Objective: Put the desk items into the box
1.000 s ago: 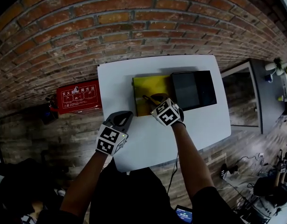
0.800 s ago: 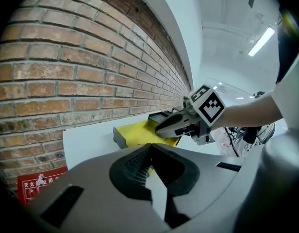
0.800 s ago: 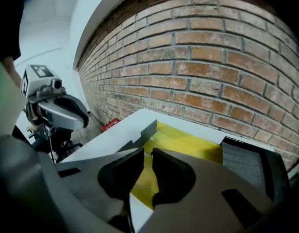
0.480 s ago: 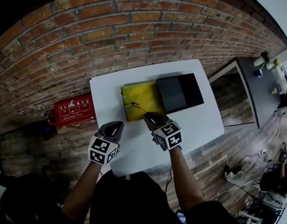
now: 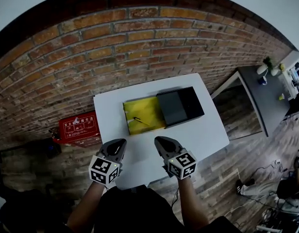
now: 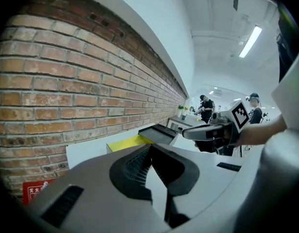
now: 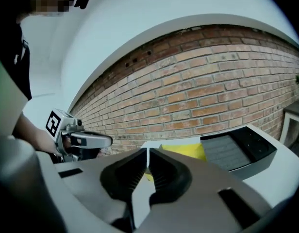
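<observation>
A yellow open box (image 5: 142, 113) lies on the white table (image 5: 207, 130), and its black lid (image 5: 181, 106) rests over its right end. A thin dark item (image 5: 140, 120) lies inside the box. My right gripper (image 5: 158, 140) hovers over the table's front edge, short of the box; its jaws are closing with nothing between them. My left gripper (image 5: 121, 141) hangs beside it, shut and empty. The left gripper view shows its joined tips (image 6: 150, 145), the box (image 6: 125, 142) and the right gripper (image 6: 207, 130). The right gripper view shows its own tips (image 7: 148, 152) and the box (image 7: 186, 150).
A brick wall (image 5: 115, 47) runs behind the table. A red case (image 5: 76, 127) sits on the floor left of the table. A grey desk (image 5: 266, 91) with small things stands to the right. People stand far off in the left gripper view.
My right gripper has drawn back from the box to the table's front edge and its jaws have come together. The thin dark item stays in the box. The left gripper has barely moved.
</observation>
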`<state>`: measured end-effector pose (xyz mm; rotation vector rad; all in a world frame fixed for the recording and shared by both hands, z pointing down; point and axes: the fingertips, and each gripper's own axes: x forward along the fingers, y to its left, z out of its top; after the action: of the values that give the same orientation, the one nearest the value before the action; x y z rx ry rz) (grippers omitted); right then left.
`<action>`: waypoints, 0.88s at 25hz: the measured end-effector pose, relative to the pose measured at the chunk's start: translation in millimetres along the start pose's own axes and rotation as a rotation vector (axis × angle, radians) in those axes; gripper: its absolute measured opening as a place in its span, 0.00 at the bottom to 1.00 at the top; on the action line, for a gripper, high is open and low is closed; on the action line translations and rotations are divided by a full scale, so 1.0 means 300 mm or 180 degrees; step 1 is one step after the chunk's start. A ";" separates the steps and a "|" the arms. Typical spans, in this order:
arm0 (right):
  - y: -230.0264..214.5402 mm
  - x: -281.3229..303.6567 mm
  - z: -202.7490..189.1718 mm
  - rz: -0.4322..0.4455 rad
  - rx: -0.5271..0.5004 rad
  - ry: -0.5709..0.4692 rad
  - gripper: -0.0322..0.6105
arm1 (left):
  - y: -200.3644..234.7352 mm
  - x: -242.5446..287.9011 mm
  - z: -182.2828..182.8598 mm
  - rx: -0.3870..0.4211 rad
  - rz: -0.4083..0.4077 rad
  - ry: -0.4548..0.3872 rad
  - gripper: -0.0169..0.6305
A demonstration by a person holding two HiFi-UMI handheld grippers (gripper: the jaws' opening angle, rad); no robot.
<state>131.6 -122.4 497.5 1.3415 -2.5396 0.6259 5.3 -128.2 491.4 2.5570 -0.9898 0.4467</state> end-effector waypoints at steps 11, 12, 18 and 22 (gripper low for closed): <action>0.075 -0.250 0.101 -0.0033 0.0091 -0.0582 0.09 | -0.047 -0.126 0.011 0.0006 0.0045 -0.0103 0.05; 0.077 -0.262 0.103 -0.0030 0.0069 -0.0595 0.09 | -0.052 -0.133 0.016 0.0001 0.0045 -0.0120 0.05; 0.076 -0.300 0.108 -0.0072 0.0067 -0.0676 0.08 | -0.042 -0.166 0.034 0.0046 0.0090 -0.0178 0.05; 0.086 -0.303 0.122 -0.0098 0.0063 -0.0730 0.08 | -0.043 -0.172 0.039 0.0040 0.0097 -0.0199 0.05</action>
<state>162.7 -59.2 424.7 1.5371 -2.6889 0.5195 -20.3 -94.7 456.9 2.5845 -1.0523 0.3846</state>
